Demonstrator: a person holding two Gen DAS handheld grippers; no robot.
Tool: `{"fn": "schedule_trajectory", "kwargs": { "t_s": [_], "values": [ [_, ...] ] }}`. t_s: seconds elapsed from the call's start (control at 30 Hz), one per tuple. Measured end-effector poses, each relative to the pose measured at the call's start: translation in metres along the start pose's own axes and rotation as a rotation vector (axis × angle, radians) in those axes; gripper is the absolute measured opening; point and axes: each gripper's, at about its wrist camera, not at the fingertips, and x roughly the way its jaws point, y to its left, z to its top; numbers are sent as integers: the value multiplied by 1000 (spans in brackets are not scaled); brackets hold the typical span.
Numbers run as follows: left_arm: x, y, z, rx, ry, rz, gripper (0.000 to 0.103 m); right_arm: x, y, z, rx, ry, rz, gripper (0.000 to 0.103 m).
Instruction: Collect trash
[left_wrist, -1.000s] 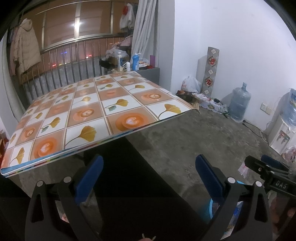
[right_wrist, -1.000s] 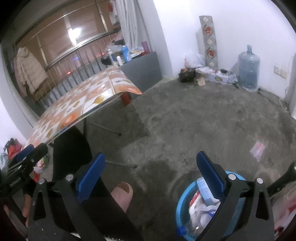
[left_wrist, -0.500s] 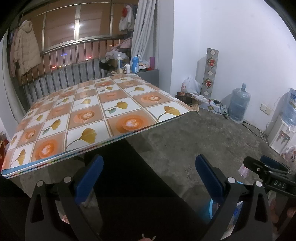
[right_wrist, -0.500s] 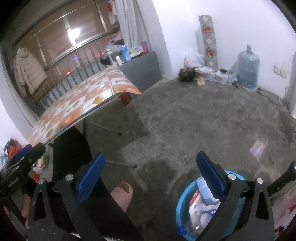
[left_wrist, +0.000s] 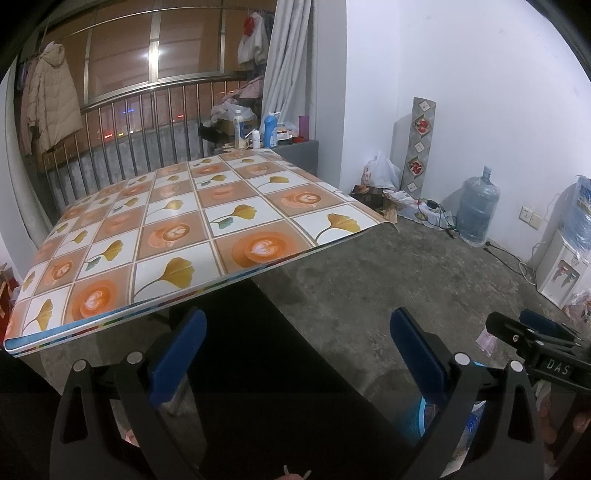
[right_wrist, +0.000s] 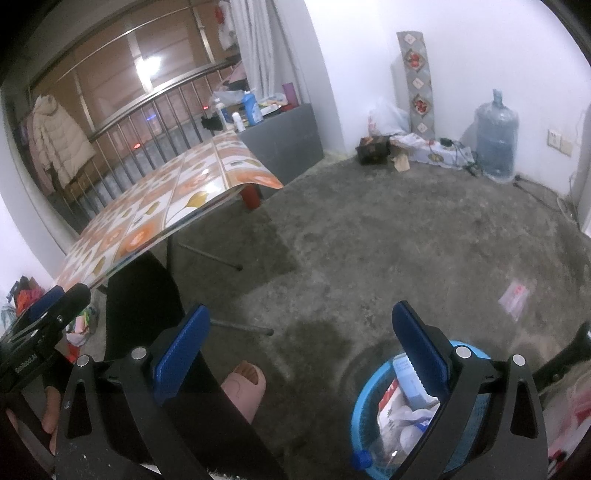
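The left hand-held gripper (left_wrist: 295, 347) hangs with blue fingers spread wide, nothing between them, above dark trousers and grey floor (left_wrist: 369, 280). The tiled-pattern desk (left_wrist: 177, 236) stretches far left. Near right, possibly a blue bin (left_wrist: 421, 413), mostly hidden.

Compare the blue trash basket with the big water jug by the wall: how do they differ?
The blue trash basket is open-topped, mesh-sided and full of rubbish; the water jug is clear, narrow-necked and capped. The basket sits under the right gripper; the jug stands far off against the wall. Both stand upright on the floor.
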Motion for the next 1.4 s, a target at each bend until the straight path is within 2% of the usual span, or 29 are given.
{"fn": "schedule_trajectory", "kwargs": {
  "t_s": [1.4],
  "values": [
    [0, 1, -2, -6, -1, 3, 98, 1, 5, -3, 12, 8, 5, 95]
  ]
}}
